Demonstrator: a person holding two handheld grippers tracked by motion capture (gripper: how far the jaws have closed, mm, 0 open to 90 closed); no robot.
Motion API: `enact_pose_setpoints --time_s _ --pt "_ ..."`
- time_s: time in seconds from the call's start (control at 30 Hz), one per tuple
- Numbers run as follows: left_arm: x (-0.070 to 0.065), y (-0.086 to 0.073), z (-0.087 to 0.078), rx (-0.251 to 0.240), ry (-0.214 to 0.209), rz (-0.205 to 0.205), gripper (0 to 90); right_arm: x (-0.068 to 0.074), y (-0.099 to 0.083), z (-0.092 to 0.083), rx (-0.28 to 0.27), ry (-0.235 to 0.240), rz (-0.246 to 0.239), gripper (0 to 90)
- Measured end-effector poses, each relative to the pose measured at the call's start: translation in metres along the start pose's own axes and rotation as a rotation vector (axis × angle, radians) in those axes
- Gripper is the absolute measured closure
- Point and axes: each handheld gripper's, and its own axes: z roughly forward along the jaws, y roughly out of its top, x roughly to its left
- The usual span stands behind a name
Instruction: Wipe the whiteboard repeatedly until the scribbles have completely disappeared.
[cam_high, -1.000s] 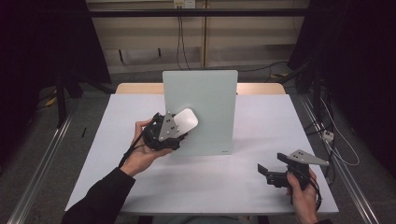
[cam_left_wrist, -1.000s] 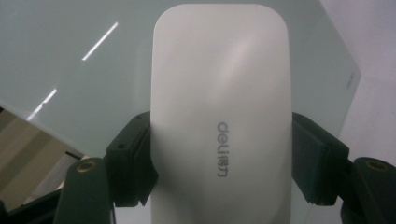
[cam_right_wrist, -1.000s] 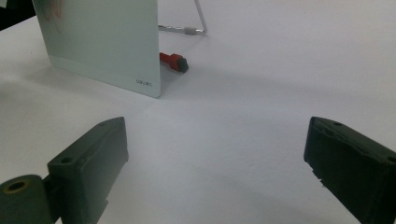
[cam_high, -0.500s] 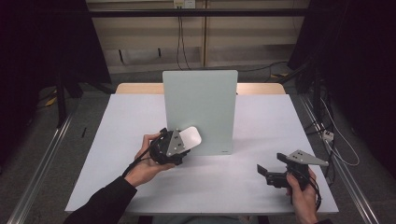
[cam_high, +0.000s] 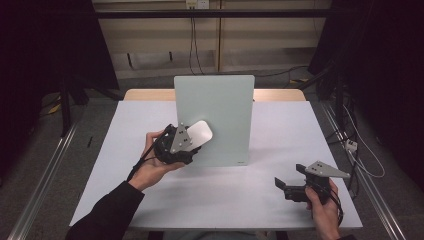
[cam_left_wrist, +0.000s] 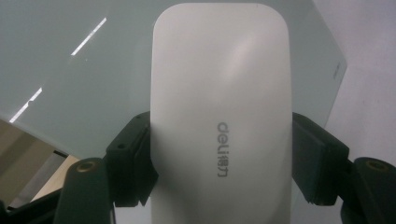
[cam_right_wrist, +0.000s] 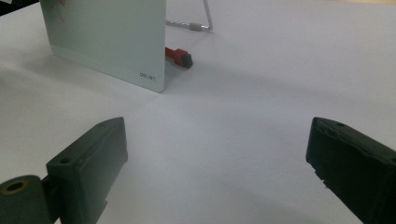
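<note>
A pale green glass board (cam_high: 225, 100) stands upright at the middle of the white table (cam_high: 280, 140). A white oblong eraser (cam_high: 200, 133) marked "deli" lies against the board's lower left face, with my left gripper (cam_high: 191, 144) shut on its sides. In the left gripper view the eraser (cam_left_wrist: 219, 93) fills the middle between both jaws, the board (cam_left_wrist: 84, 88) just behind it. My right gripper (cam_high: 281, 186) rests low near the table's front right, open. In the right gripper view nothing lies between the jaws of that gripper (cam_right_wrist: 219, 154), and the board's corner (cam_right_wrist: 107, 32) stands ahead at left.
Behind the board's corner lie a red and dark marker-like piece (cam_right_wrist: 178, 56) and the board's wire stand (cam_right_wrist: 205, 23). Bare white table (cam_right_wrist: 261, 79) stretches to the right of the board. Metal rails (cam_high: 45, 170) run along both sides of the table.
My left gripper carried the eraser down the board's face half a second ago, then back up a little. The right gripper has stayed in place, open.
</note>
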Motion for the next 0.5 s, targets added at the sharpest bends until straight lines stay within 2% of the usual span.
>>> enact_pose_setpoints --time_s 0.03,0.1,0.13,0.23,0.37,0.4,0.43,0.5 --pt "-0.004 -0.001 0.002 0.006 0.004 0.019 30.9 0.000 0.000 0.000 0.000 -0.001 0.002 5.3" --pt "-0.010 -0.005 0.005 0.022 -0.022 0.022 30.9 0.000 0.000 0.000 -0.001 0.000 0.004 5.3" --pt "-0.014 -0.008 0.008 0.034 -0.036 0.038 30.9 -0.001 0.000 0.000 -0.002 0.000 0.005 5.3" --pt "-0.030 -0.020 0.016 0.063 -0.083 0.048 30.9 0.000 0.000 0.000 -0.002 0.003 0.006 5.3" --pt "-0.045 -0.031 0.023 0.104 -0.123 0.053 31.0 -0.001 0.000 0.000 -0.001 0.003 0.005 5.3" --pt "-0.047 -0.033 0.024 0.121 -0.135 0.052 30.9 0.000 0.000 0.000 -0.002 0.004 0.008 5.3" --pt "-0.048 -0.034 0.025 0.114 -0.136 0.065 30.9 0.000 0.000 0.000 -0.002 0.004 0.008 5.3" --pt "-0.045 -0.033 0.024 0.109 -0.141 0.045 31.0 -0.001 0.000 0.000 -0.001 0.002 0.007 5.3"
